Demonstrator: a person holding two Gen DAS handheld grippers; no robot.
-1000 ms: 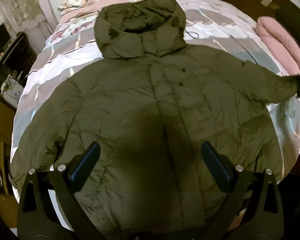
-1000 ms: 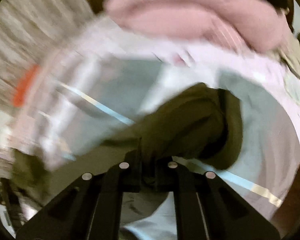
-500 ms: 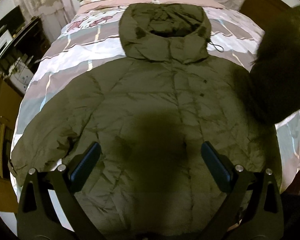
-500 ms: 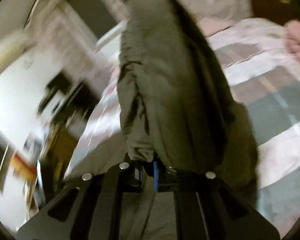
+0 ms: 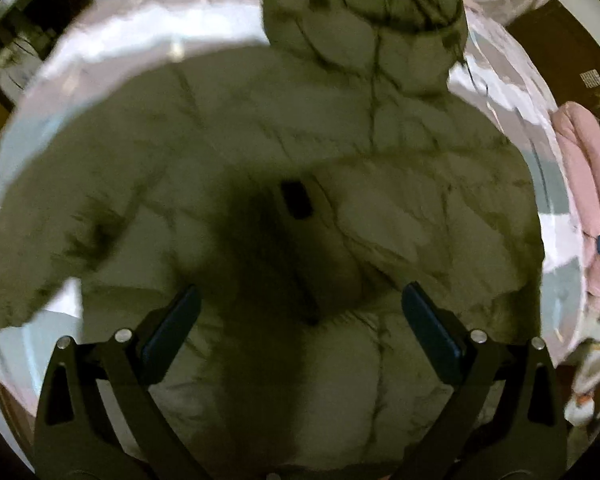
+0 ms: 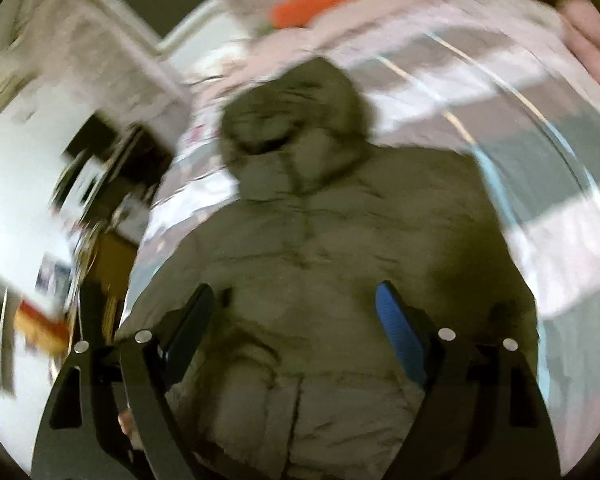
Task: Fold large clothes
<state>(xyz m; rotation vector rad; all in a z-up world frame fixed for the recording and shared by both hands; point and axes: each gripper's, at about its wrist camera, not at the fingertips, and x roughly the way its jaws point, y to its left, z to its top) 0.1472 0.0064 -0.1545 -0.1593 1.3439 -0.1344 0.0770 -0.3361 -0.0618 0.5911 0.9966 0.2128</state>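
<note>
An olive-green hooded puffer jacket point(image 5: 300, 160) lies front up on the bed, hood point(image 5: 364, 20) at the far end. Its right sleeve point(image 5: 420, 220) lies folded across the chest, the dark cuff near the middle. Its left sleeve point(image 5: 60, 220) still stretches out to the left. My left gripper point(image 5: 300, 328) is open and empty above the jacket's lower half. My right gripper point(image 6: 296, 320) is open and empty, hovering over the jacket point(image 6: 320, 280), with the hood point(image 6: 292, 128) ahead of it.
The bed has a striped pink, white and grey cover point(image 5: 120, 32). A pink folded blanket point(image 5: 584, 184) lies at the right edge. An orange plush point(image 6: 316, 0) lies by the pillows. Dark furniture and shelves point(image 6: 100, 168) stand left of the bed.
My right gripper carried the right sleeve up and over the chest, let go of it and opened. My left gripper stayed open and drifted a little over the jacket.
</note>
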